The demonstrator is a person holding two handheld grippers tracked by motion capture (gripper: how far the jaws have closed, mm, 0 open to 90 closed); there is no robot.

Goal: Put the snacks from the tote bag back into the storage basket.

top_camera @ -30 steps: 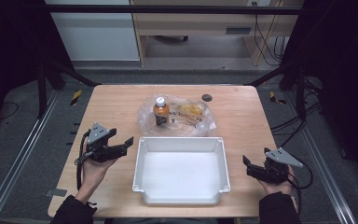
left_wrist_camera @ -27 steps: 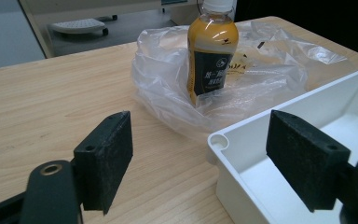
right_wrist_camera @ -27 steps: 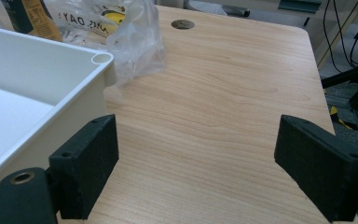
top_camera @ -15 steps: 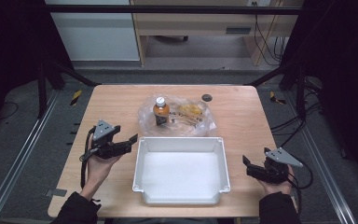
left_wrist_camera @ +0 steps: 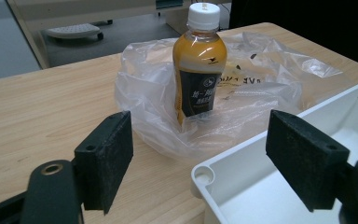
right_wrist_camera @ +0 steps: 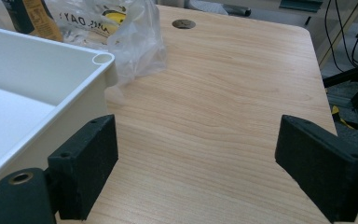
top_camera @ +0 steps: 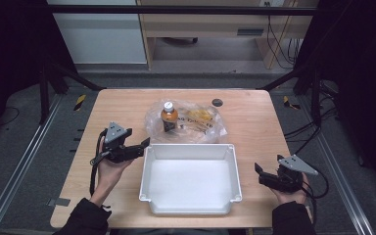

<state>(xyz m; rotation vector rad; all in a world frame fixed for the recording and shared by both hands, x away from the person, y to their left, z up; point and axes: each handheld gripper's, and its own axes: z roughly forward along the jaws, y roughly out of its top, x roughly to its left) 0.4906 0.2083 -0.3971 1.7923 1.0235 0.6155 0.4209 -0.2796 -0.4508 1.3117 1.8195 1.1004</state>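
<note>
White tray (top_camera: 190,147) rim beside left tongs (top_camera: 146,145); bottle (top_camera: 169,117) near.

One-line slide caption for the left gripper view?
Open left gripper faces a capped bottle standing in a clear plastic bag, beside a white tray.

Bottle (top_camera: 169,117) (in bag (top_camera: 196,125)) behind tray (top_camera: 190,149)

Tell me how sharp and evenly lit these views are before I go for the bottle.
High view: table brightly lit, surroundings nearly black, white tray close to washed out. Left gripper view: bottle sharp, its label readable, plastic bag showing mild glare, near jaws soft. Right gripper view: wood grain crisp, jaws slightly blurred.
</note>
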